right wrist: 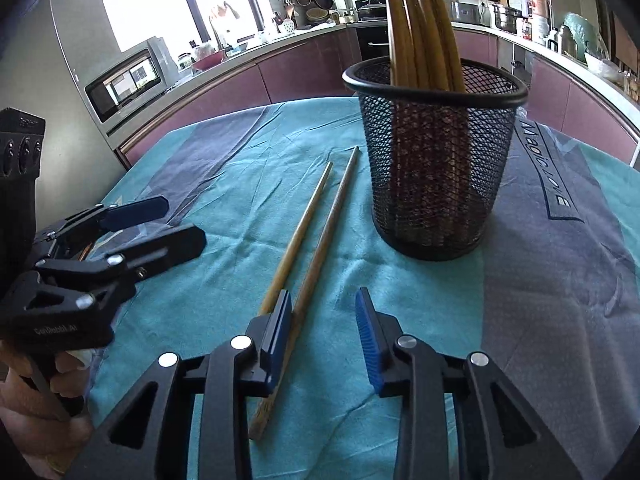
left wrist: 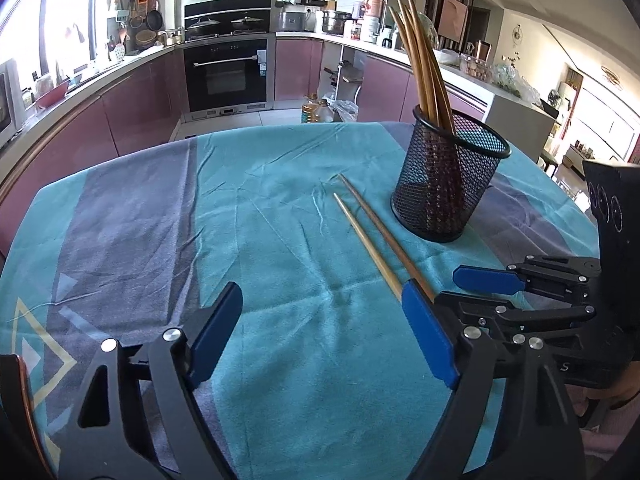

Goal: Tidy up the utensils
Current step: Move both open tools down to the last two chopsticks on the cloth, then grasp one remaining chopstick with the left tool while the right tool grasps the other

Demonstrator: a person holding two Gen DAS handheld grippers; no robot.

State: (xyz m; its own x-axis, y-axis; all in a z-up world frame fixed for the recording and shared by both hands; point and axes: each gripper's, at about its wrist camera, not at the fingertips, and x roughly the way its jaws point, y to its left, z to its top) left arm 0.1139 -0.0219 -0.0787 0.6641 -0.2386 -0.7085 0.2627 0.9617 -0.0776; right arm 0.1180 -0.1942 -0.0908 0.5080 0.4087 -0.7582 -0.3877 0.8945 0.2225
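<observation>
Two loose wooden chopsticks lie side by side on the teal tablecloth. Just right of them stands a black mesh cup, with several chopsticks upright in it. My right gripper is low over the near ends of the loose pair. Its jaws stand apart, one chopstick lies along the inside of the left pad, and the other runs under that finger. My left gripper hovers open over bare cloth, left of the pair, nothing between its fingers.
The cloth has grey bands and printed lettering to the right of the cup. Purple kitchen cabinets and an oven curve behind the table's far edge. An oil bottle stands on the floor. A hand holds the left gripper.
</observation>
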